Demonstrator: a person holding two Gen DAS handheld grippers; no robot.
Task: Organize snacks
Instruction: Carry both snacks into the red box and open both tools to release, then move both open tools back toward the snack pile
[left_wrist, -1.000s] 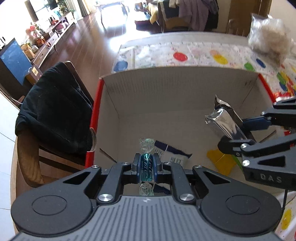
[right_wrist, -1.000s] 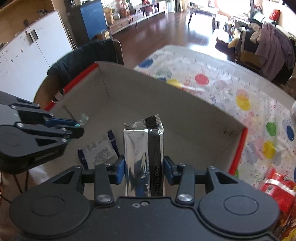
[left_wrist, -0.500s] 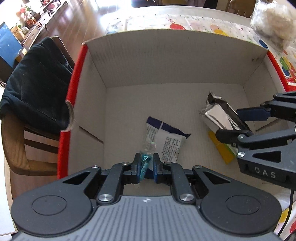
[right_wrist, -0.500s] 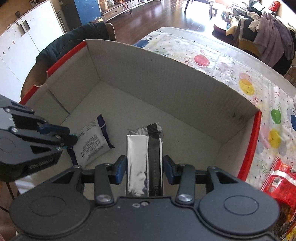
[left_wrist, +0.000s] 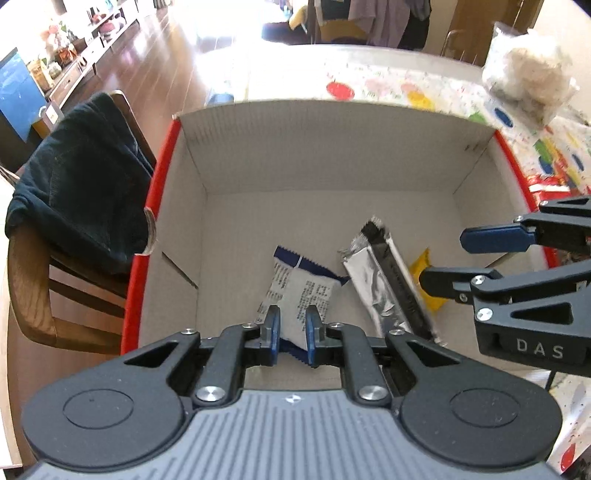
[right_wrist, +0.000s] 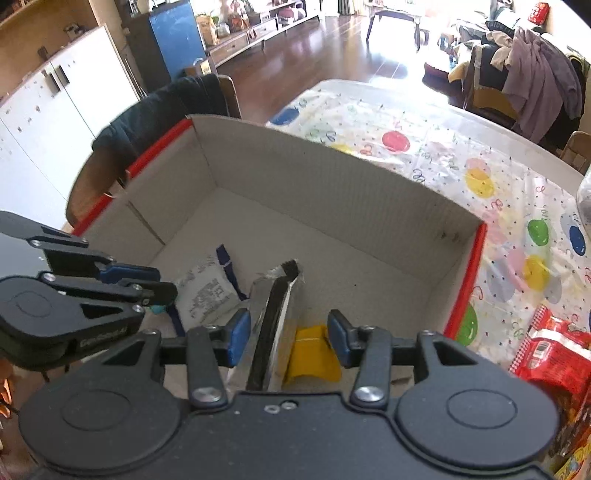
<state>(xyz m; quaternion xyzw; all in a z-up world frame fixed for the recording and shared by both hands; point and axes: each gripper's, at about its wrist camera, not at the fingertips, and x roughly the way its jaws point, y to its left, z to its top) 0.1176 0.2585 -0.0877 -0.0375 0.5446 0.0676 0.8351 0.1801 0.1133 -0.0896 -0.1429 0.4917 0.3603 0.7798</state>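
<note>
Both grippers hover over the cardboard box (left_wrist: 332, 147), fingers apart and empty: left gripper (left_wrist: 291, 330), right gripper (right_wrist: 288, 338). The silver bar (left_wrist: 388, 284), white packet (left_wrist: 299, 295) and yellow packet (right_wrist: 312, 354) lie on the box floor near its front edge. This drop looks finished; next comes fetching the red snacks (right_wrist: 550, 354) on the surface beside the box's right edge.

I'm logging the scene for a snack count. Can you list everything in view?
Cardboard box: 1, red outside, pale inside, on the table.
White and blue packet: 1, box floor, left.
Silver bar: 1, silver and black, box floor, middle.
Yellow packet: 1, box floor beside the silver bar.
Teal candy: 1, box floor, mostly hidden by the left gripper.
Red snack packs: count unclear, on the table right of the box.
Clear bag: 1, whitish contents, far right of the table.
Tablecloth: 1, white with coloured dots.
Chair: 1, wooden, dark clothing draped over it, left of the box.
Left gripper: open.
Right gripper: open.
</note>
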